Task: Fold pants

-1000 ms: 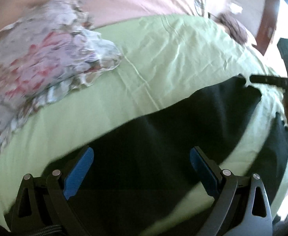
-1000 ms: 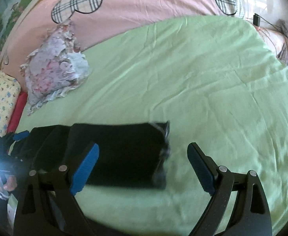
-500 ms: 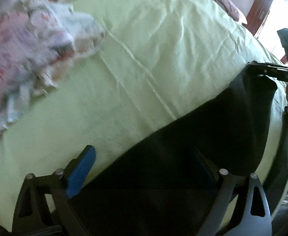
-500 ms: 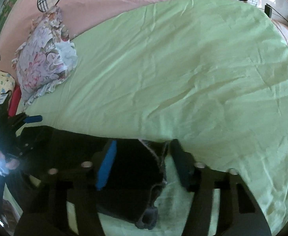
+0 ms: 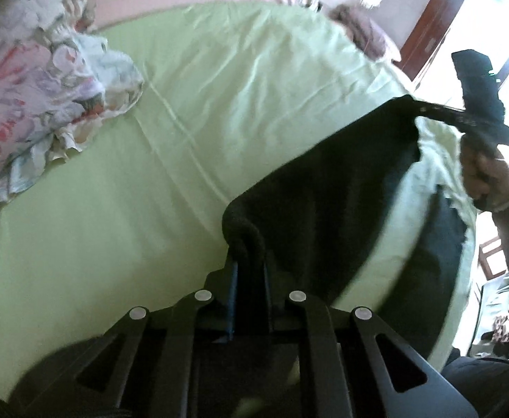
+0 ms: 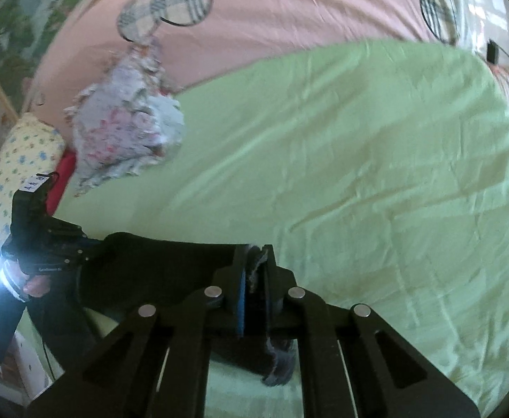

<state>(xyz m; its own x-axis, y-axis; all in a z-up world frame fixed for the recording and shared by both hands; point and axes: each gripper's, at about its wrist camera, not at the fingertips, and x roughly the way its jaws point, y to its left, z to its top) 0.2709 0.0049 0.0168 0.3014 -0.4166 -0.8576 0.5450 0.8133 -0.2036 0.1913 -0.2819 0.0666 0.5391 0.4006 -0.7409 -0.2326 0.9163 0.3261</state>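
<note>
The black pants point(image 5: 327, 195) hang stretched between my two grippers above the green sheet point(image 5: 185, 160). My left gripper point(image 5: 247, 261) is shut on one corner of the pants, the cloth bunched over its tips. My right gripper point(image 6: 254, 271) is shut on the other end, on a frayed hem point(image 6: 254, 261). In the left wrist view the right gripper point(image 5: 428, 108) shows at far right, pinching the far corner. In the right wrist view the left gripper point(image 6: 91, 244) shows at left, holding the pants point(image 6: 171, 268). A lower part of the pants point(image 5: 439, 264) hangs toward the bed's edge.
A floral ruffled pillow point(image 5: 35, 101) lies at the left on the sheet, also in the right wrist view point(image 6: 125, 129). A pink sheet point(image 6: 289, 14) with plaid shapes lies behind. A yellow patterned bolster point(image 6: 14, 167) is at far left. A wooden door frame point(image 5: 435, 17) stands at right.
Both grippers went from open over the flat pants to shut on their ends. The pants are now lifted off the sheet and stretched between them.
</note>
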